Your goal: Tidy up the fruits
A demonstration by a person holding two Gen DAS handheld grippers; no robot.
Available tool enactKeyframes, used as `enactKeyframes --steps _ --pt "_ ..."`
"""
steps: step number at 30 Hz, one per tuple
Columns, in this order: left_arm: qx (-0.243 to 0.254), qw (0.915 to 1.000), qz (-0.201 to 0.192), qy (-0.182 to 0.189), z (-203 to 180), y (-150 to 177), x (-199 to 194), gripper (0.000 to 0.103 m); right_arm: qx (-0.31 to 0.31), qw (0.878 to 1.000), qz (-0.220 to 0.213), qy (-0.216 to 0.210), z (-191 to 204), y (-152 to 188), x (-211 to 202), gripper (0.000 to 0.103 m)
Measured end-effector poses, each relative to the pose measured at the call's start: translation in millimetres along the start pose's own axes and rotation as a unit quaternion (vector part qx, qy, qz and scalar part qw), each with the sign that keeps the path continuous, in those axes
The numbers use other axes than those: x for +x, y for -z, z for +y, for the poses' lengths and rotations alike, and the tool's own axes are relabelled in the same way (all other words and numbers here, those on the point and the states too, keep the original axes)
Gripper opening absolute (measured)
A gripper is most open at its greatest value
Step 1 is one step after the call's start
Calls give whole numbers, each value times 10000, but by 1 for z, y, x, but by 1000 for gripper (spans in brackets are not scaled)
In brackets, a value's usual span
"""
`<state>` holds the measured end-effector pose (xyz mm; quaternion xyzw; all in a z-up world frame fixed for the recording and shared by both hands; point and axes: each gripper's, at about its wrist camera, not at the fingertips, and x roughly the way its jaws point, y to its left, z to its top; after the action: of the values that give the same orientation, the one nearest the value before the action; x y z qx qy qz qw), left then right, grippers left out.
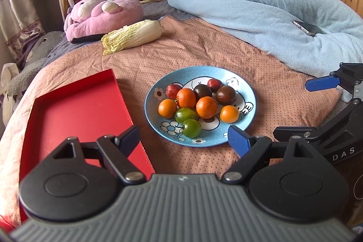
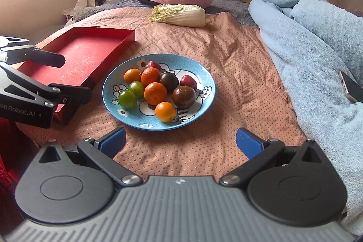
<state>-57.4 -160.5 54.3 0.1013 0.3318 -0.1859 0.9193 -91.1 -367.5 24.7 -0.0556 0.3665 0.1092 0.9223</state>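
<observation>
Both jaws apart, empty. Plate (image 2: 205, 92) of fruits (image 2: 156, 92) on bed, red tray (image 2: 90, 53) beside. Cabbage (image 2: 181, 15), blue blanket (image 2: 317, 37), phone (image 2: 350, 90) nearby; approach unobstructed.

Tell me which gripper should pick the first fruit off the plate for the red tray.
Probably the left gripper: it is open, with the green fruit just ahead, and the red tray lies on its side of the blue plate. The right gripper, also open, sits on the side away from the tray.
</observation>
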Motion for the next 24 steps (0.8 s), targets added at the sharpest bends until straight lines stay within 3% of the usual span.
enactKeyframes --steps 24 --pt "79 9999 -30 59 -4 5 -7 86 -109 9997 141 -156 14 1 2 103"
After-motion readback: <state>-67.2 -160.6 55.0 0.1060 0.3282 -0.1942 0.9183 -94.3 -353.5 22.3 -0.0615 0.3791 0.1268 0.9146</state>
